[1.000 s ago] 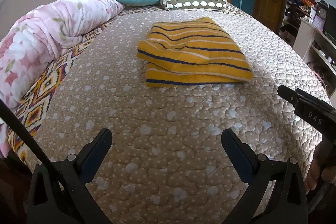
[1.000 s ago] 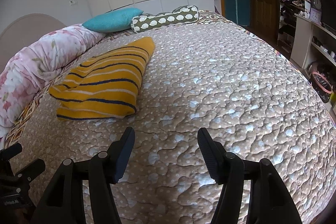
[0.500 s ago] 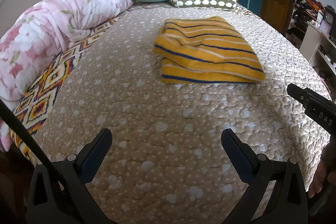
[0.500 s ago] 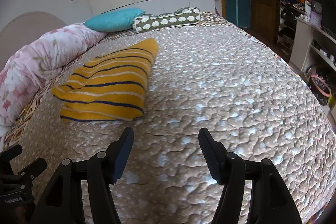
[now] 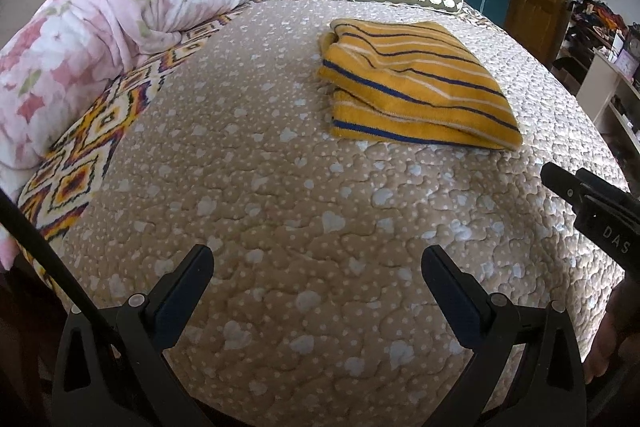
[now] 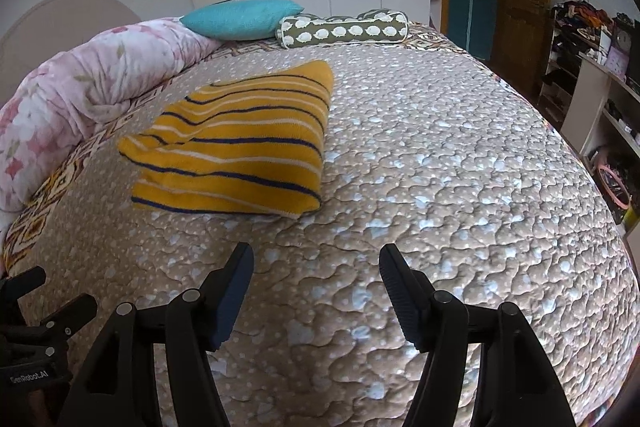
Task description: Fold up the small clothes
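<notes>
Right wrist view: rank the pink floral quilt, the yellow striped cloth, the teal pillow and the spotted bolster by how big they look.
1. Pink floral quilt
2. Yellow striped cloth, nearer the camera, so flattered
3. and 4. Teal pillow and spotted bolster: look alike, no ranking.

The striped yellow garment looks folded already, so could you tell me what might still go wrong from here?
1. The striped yellow garment has loose, uneven layers at its left edge; a one-sided pinch could drag the top layer and undo the fold.
2. The open left gripper and right gripper hover over the quilted bedspread; reaching low might snag it instead of the garment.
</notes>
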`<control>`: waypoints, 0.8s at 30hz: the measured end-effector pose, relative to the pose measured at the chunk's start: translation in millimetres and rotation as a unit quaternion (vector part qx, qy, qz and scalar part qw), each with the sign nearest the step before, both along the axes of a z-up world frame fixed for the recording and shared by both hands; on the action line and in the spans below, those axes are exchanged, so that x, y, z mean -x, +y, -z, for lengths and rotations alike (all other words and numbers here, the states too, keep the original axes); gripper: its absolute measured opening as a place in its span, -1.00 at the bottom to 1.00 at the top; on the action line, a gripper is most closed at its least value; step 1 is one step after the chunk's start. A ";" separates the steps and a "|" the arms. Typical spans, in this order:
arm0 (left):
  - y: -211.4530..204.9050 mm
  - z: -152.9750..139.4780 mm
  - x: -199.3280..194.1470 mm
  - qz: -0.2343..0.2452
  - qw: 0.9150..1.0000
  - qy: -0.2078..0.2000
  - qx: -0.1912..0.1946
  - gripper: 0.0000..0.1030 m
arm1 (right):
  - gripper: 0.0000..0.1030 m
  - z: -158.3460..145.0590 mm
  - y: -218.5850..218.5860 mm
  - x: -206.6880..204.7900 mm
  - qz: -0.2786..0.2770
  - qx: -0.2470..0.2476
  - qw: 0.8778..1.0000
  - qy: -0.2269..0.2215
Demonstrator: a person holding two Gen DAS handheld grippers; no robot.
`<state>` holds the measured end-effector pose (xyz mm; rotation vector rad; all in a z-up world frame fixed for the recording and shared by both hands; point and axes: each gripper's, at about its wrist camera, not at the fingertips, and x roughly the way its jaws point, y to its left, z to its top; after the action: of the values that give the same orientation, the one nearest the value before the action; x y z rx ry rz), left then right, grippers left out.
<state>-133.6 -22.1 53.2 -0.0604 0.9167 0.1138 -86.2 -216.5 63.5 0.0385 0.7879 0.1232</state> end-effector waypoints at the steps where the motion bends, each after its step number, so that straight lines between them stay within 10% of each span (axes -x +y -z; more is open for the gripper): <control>1: -0.5 0.2 -0.3 0.000 1.000 0.001 -0.001 1.00 | 0.38 0.5 0.3 0.1 -0.001 0.000 1.000 0.001; 24: -8.2 7.0 -1.8 0.006 1.000 0.014 -0.007 1.00 | 0.43 3.1 -1.6 2.3 0.001 -0.002 1.000 0.004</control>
<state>-131.8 -30.4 46.1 -0.0409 0.9448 0.1092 -88.5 -218.1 60.4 0.0446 0.7965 0.1229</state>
